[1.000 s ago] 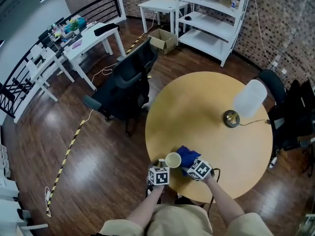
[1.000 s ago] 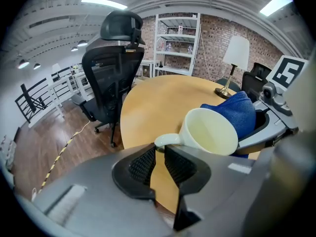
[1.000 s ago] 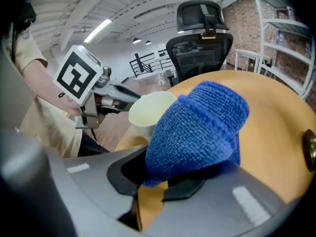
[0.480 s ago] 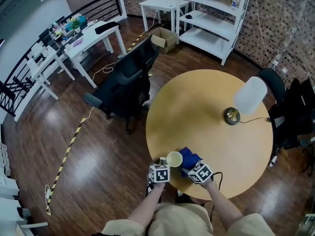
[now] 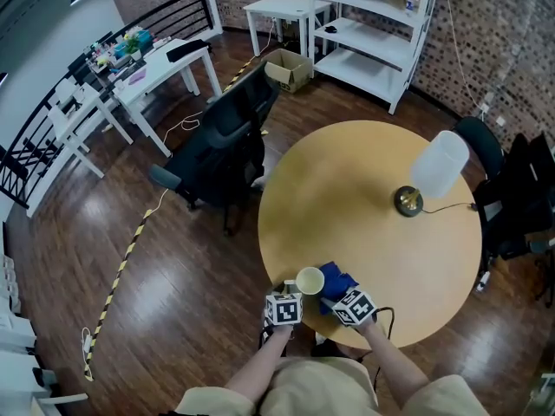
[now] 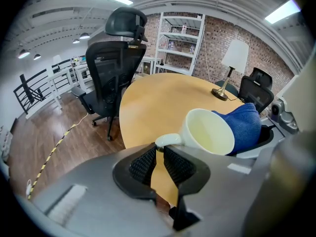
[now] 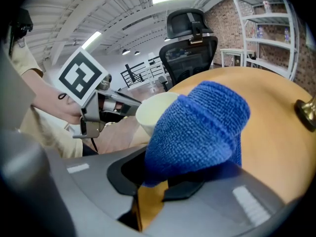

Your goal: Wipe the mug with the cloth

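The cream-coloured mug (image 5: 309, 281) is at the near edge of the round wooden tabletop (image 5: 364, 189), right in front of the person. In the head view its open mouth faces up. In the left gripper view it leans, with the pale inside turned toward the camera. Whether its base rests on the wood cannot be told.

The left tool (image 6: 160, 154) has its ribbed black pads almost together. Only a thin gap shows between them, and their tips pinch the mug's handle (image 6: 168, 140). The mug body sticks out beyond the tips and to the right.

The right tool (image 7: 163, 181) is clamped on the blue cloth (image 7: 202, 127). The cloth bulges out of the jaws in a thick bunched wad and covers most of them. The wad touches the right side of the mug, next to its rim, and the two tools are close side by side.

A table lamp (image 5: 431, 176) with a white shade and a brass base stands farther across the tabletop, well apart from the mug. Its cord runs off to the right.

A black office chair (image 5: 221, 146) is on the wooden floor beyond the tabletop. Behind it are a white shelving unit (image 5: 373, 24), an open cardboard box (image 5: 289, 69) and a white desk (image 5: 156, 72) carrying small items.
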A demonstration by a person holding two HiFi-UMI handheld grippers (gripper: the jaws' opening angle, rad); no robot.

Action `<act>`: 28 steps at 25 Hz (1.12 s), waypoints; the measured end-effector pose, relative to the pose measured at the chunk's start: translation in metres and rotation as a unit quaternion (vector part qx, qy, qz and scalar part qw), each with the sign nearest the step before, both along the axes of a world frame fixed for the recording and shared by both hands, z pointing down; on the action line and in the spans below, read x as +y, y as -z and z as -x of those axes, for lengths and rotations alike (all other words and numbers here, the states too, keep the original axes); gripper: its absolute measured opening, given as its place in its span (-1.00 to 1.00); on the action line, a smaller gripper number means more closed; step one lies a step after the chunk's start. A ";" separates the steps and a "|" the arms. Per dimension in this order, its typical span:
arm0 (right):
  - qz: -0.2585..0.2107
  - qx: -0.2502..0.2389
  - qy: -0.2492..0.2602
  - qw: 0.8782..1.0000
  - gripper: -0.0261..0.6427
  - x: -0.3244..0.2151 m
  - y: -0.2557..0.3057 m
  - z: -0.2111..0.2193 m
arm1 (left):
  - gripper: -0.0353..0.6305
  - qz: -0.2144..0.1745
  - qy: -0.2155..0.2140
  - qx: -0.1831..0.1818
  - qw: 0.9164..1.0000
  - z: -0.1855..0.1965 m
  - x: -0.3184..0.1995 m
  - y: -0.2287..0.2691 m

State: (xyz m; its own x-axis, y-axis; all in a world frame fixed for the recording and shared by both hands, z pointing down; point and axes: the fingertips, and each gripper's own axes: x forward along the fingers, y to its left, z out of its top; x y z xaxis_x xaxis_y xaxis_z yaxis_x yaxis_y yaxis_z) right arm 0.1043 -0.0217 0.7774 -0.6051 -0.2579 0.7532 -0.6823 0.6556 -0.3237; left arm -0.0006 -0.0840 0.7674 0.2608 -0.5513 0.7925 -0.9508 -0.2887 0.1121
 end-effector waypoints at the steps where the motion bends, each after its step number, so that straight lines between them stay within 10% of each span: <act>1: 0.001 -0.003 -0.010 1.000 -0.74 -0.002 0.001 0.000 | -0.78 0.001 0.001 0.001 1.000 0.000 0.002 0.000; 10: 0.007 -0.037 -0.117 0.992 -0.74 -0.026 0.003 -0.010 | -0.79 0.012 0.001 0.007 1.000 -0.006 0.018 0.000; 28: -0.022 -0.008 0.032 0.999 -0.75 0.009 0.001 0.035 | -0.79 0.008 -0.132 0.009 0.991 -0.059 0.047 0.000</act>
State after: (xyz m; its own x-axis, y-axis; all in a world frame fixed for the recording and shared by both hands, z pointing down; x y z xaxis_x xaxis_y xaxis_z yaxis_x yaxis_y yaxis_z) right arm 0.0698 -0.0128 0.7762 -0.6332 -0.2522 0.7317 -0.6340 0.7113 -0.3035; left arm 0.0580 -0.0366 0.7671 0.4094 -0.4494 0.7940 -0.8397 -0.5260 0.1352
